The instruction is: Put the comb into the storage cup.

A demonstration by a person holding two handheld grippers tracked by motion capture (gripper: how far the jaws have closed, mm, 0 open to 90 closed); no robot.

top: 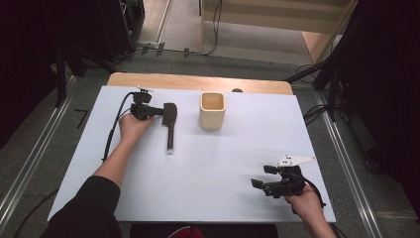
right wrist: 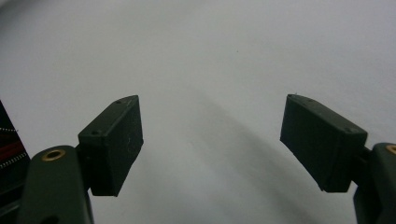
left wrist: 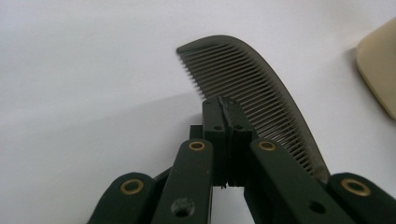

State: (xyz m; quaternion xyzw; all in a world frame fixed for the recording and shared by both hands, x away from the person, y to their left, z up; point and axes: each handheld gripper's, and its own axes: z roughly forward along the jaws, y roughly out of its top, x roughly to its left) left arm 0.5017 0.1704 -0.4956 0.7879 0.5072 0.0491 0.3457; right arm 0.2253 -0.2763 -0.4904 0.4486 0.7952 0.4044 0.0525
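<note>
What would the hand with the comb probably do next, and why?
Probably lift the comb and carry it toward the cream cup. The left gripper looks shut on the comb's toothed edge, the comb seems to lie on the white table, and the open cup stands just beside it. The right gripper waits open, apart.

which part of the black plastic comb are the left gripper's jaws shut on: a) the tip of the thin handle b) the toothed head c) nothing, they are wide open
b: in the left gripper view the left gripper has its jaws pressed together on the teeth of the black plastic comb, whose thin handle lies free on the table.
</note>
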